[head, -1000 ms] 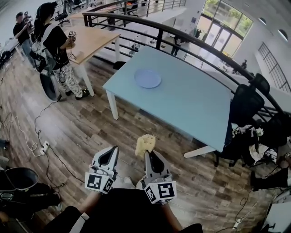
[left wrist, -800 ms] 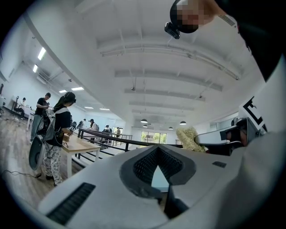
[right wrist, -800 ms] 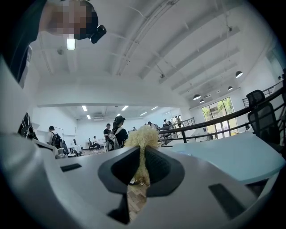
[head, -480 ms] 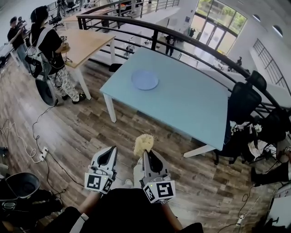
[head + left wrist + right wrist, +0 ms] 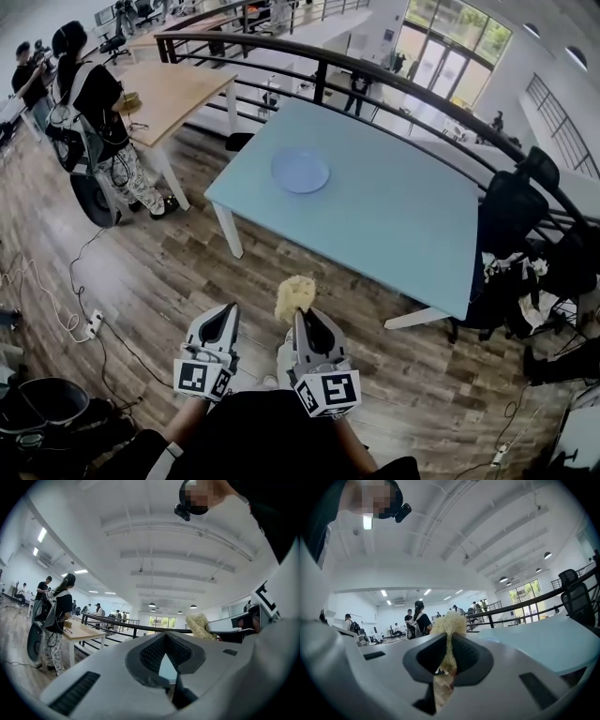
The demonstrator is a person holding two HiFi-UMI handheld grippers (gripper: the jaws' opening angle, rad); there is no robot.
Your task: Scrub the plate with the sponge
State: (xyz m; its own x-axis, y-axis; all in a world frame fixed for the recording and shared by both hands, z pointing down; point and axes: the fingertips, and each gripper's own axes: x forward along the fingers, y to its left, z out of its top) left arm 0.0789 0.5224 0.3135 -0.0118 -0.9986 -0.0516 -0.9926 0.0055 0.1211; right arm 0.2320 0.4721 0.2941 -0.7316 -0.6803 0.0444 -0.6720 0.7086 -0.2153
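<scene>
You are carrying your left claw (image 5: 226, 315) low over the wooden floor, well short of the near edge of the light-blue desk (image 5: 394, 216). Its jaws are sitting drawn together with nothing between them, probably because it has no job until you reach the desk. Just beside it, your right claw (image 5: 305, 319) is pinching the yellow sponge (image 5: 296, 294) by its lower part, so the fluffy bulk is sticking out past the jaw tips, free to rub. The plate (image 5: 300, 171) is lying flat near the desk's far left corner, well apart from both claws. By my reading you are only approaching: scrubbing is not yet begun, and the plate is likely needing the empty claw to steady it.
</scene>
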